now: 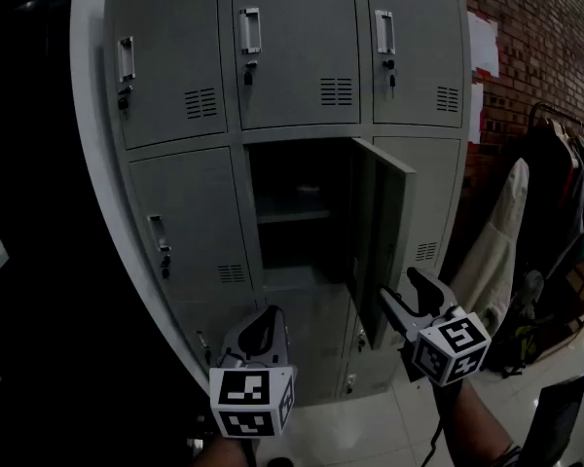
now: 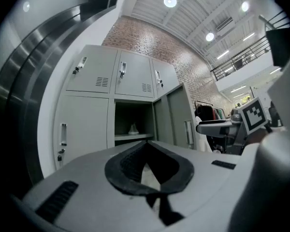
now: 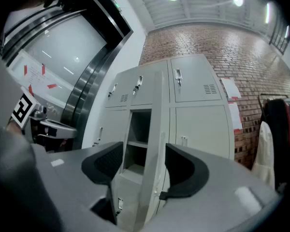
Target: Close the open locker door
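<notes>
Hanging ajar, the locker door [image 1: 387, 224] swings out to the right of its dark middle compartment [image 1: 297, 197] in the grey locker bank [image 1: 175, 56]. The right tongs [image 1: 401, 292] are released and spread wide, just beside the door's lower free edge (the right gripper view shows that edge framed between the pads, not pinched). The left tongs [image 1: 260, 331] are clenched on nothing, low before the bank's bottom row. Coats [image 1: 555, 193] hang by the brick wall [image 1: 535, 37].
</notes>
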Demonstrator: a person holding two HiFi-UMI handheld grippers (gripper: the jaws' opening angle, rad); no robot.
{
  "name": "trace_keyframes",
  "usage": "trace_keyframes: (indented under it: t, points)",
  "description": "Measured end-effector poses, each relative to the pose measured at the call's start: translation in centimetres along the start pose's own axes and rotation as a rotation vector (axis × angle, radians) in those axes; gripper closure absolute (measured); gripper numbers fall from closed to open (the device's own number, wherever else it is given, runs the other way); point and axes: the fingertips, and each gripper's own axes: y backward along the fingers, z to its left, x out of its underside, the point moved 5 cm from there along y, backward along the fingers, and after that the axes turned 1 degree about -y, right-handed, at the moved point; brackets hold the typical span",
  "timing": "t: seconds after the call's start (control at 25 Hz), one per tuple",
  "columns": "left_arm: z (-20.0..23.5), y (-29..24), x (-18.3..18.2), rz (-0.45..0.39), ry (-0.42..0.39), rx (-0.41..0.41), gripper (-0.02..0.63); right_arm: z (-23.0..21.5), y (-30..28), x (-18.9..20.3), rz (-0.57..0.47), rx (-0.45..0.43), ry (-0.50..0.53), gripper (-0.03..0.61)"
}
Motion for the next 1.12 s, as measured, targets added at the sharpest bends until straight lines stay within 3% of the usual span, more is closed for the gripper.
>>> trace_keyframes:
  t: [0.28, 0.44, 0.68, 0.88, 1.12]
  points:
    - [4.4, -7.2, -1.0, -0.009, 0.010, 0.034, 0.611, -0.9, -3.6, 1.1, 0.019, -0.037, -0.036, 0.307]
    - [5.2, -8.7, -1.0, -0.034, -0.020, 0.046, 0.611, -0.1, -4.2, 1.2, 0.020, -0.054, -0.044, 0.328]
    - [7.7, -8.9, -0.2, -0.043, -0.036, 0.025, 0.611, 4.3, -6.4, 1.1, 0.032, -0.105, -0.032, 0.344]
    - [10.4, -9.8, 0.2, -0.044, -0.029, 0.024, 0.611, 7.6, -9.8, 1.5, 0.044, -0.099, -0.033, 0.423]
    - [13.8, -12.1, 0.4, -0.060, -0.074, 0.051, 0.611, 11.3, -15.2, 1.9, 0.070, -0.123, -0.031, 0.442]
